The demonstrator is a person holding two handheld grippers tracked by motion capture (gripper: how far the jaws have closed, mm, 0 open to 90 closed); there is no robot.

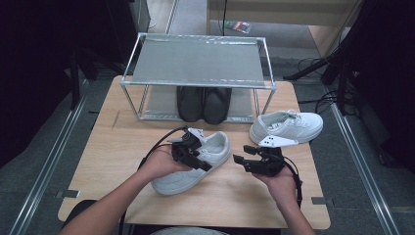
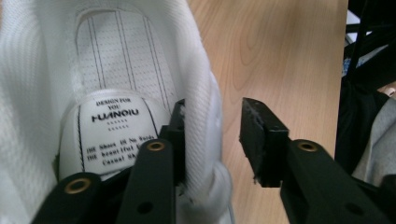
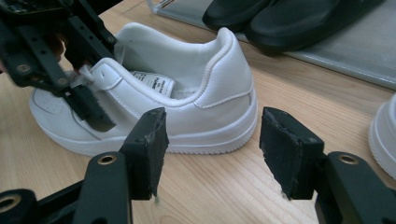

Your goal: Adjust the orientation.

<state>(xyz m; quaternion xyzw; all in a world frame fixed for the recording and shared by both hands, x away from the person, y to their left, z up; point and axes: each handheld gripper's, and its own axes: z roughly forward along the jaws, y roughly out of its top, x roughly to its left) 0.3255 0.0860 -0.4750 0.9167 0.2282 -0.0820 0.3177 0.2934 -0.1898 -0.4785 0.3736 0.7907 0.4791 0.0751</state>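
A person's left hand [image 1: 159,164] is holding the left gripper [image 1: 192,149] against the side of a white sneaker [image 1: 195,166] that is lying on the wooden table [image 1: 117,142]; the right gripper [image 1: 259,160] is hovering just beside it, jaws standing apart with nothing between them; a second white sneaker [image 1: 286,127] is sitting farther right; two black slippers [image 1: 204,104] are resting on the lower shelf of a metal rack [image 1: 198,61].

Black two-jaw left gripper [image 1: 188,152] and right gripper [image 1: 254,161], brass-ringed screw holes showing, worn pads fraying, black cables trailing toward 6 o'clock, bare forearms
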